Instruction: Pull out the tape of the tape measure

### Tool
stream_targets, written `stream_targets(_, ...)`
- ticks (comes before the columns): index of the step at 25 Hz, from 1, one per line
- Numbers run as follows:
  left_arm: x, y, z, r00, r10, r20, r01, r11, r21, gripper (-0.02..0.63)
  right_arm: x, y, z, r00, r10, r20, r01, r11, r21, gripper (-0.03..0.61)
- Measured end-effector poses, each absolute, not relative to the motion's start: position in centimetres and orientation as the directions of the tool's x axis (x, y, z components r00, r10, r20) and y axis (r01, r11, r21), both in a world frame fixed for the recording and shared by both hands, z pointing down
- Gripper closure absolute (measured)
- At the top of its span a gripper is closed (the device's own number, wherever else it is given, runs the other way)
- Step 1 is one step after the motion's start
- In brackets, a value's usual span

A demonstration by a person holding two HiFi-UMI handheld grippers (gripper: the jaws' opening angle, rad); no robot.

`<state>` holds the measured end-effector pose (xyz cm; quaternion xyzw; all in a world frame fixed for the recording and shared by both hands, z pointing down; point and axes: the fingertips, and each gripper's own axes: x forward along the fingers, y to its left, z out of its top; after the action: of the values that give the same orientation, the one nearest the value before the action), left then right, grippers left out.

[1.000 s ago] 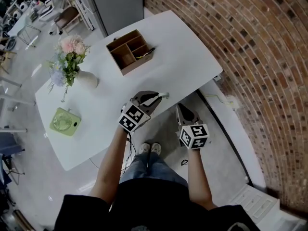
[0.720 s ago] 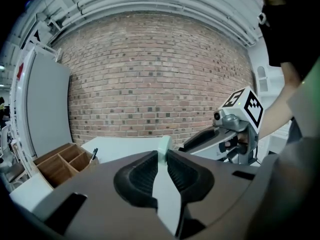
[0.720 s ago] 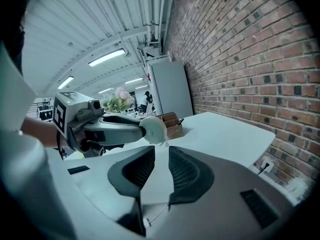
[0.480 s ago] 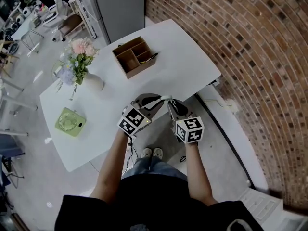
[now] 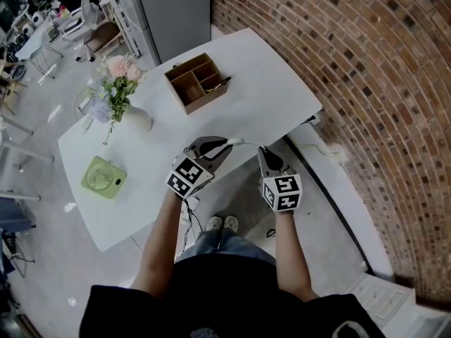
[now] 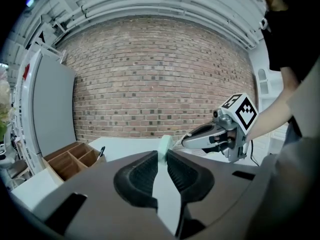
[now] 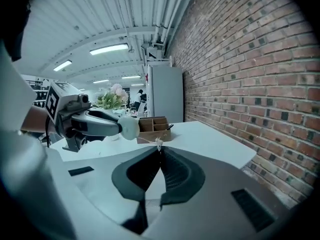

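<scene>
A small pale green round tape measure (image 5: 232, 141) is held above the white table's (image 5: 275, 83) near edge, with my left gripper (image 5: 226, 144) shut on it. The left gripper view shows its case (image 6: 164, 145) pinched between the pads. My right gripper (image 5: 261, 150) is just to its right, shut on the tape's end tab (image 7: 159, 144). A short length of pale tape (image 5: 246, 143) spans the gap between the two grippers. From the right gripper view, the case (image 7: 131, 127) sits at the left gripper's tips.
A wooden compartment box (image 5: 197, 82) holding a pen stands at the table's far side. A vase of flowers (image 5: 120, 101) and a green desk fan (image 5: 103, 177) sit to the left. A brick wall (image 5: 366, 83) runs along the right and a grey cabinet (image 5: 169, 9) stands behind.
My right gripper came in to the tape measure's mouth, closed on the tape's end, then drew back to the right, pulling out a short length of tape. The left gripper stayed nearly still.
</scene>
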<state>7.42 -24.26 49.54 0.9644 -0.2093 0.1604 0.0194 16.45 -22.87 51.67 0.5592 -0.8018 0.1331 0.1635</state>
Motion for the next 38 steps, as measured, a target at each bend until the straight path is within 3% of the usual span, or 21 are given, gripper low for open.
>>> stream_targets(15, 3.1, -25.0, 50.6, 0.82, -0.443, 0.362, -0.459, -0.887, -0.047, 0.541, 20.9, -22.3, 51.8, -0.176, -0.889, 0.423, -0.958, 0.253, 0.134, 0.574)
stream_targets(38, -3.0, -26.8, 52.3, 0.764, -0.501, 0.405, -0.536, -0.844, -0.034, 0.541, 26.8, -22.4, 52.4, -0.047, -0.896, 0.442, -0.967, 0.152, 0.205, 0.574)
